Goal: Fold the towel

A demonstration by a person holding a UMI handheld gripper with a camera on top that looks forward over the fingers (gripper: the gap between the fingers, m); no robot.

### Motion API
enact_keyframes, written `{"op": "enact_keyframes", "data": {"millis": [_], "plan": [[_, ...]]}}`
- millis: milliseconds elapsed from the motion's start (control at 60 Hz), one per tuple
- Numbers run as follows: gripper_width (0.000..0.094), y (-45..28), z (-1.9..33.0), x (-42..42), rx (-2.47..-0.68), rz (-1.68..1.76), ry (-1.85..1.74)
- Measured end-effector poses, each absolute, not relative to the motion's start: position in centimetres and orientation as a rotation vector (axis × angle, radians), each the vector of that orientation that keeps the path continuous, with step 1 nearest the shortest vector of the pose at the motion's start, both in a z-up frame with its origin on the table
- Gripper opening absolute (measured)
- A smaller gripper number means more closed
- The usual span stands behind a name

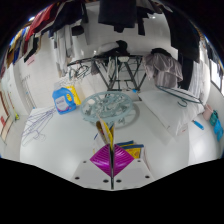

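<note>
Nearest to me, the tongs (113, 165) are pointing forward, and their magenta pads (103, 158) are showing as one bright diamond-shaped patch. The two pads are lying so close together from here that I cannot tell whether they are pressed together or slightly spread, or whether they are pinching anything.

A narrow yellow strip (112, 135) is running from the tips of the tongs towards the thing just ahead of them. I am not managing to make out what that strip is, or whether it is touching the pads.

Just beyond the tongs I am seeing a rounded, grey-blue patterned shape (105, 105), soft-edged and blurred. I am taking it for the towel, though I cannot say so with confidence. It is sitting over a wide white surface (170, 130) that is spreading out on both sides of the tongs. I cannot tell whether the shape is lying flat or being held up.

To the left of the grey-blue shape, and near it, a small blue and yellow object (65, 97) is standing on the same white surface.

Farther off, well beyond the grey-blue shape, a black thin-legged frame (122, 68) is standing upright. Just to its right, a dark grey cloth (162, 66) is hanging in loose folds.
</note>
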State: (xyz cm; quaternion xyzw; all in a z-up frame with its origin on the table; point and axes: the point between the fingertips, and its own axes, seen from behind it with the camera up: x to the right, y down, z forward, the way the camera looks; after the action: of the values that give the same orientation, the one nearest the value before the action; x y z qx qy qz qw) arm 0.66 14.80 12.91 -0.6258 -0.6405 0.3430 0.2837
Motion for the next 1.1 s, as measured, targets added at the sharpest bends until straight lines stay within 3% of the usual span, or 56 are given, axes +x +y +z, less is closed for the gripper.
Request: {"op": "enact_keyframes", "data": {"millis": [283,317,350,400,450,517,783,1100], "plan": [[0.0025,23.8,4.6,-0.6,-1.757,0.763,-1.673],[0.0069,24.3,3.9,-0.5,-1.751,0.752,-1.681],[0.0313,24.9,3.3,-0.3,-1.734,0.721,-1.691],[0.0876,26.6,3.5,0.1,-1.712,0.638,-1.671],[0.078,26.9,4.6,1.1,-1.709,0.636,-1.666],[0.0866,26.7,7.6,2.6,-1.733,0.677,-1.668],[0.0851,26.4,21.3,15.4,-1.629,0.735,-1.628],[0.0851,23.8,20.7,22.6,-1.653,0.747,-1.662]]}}
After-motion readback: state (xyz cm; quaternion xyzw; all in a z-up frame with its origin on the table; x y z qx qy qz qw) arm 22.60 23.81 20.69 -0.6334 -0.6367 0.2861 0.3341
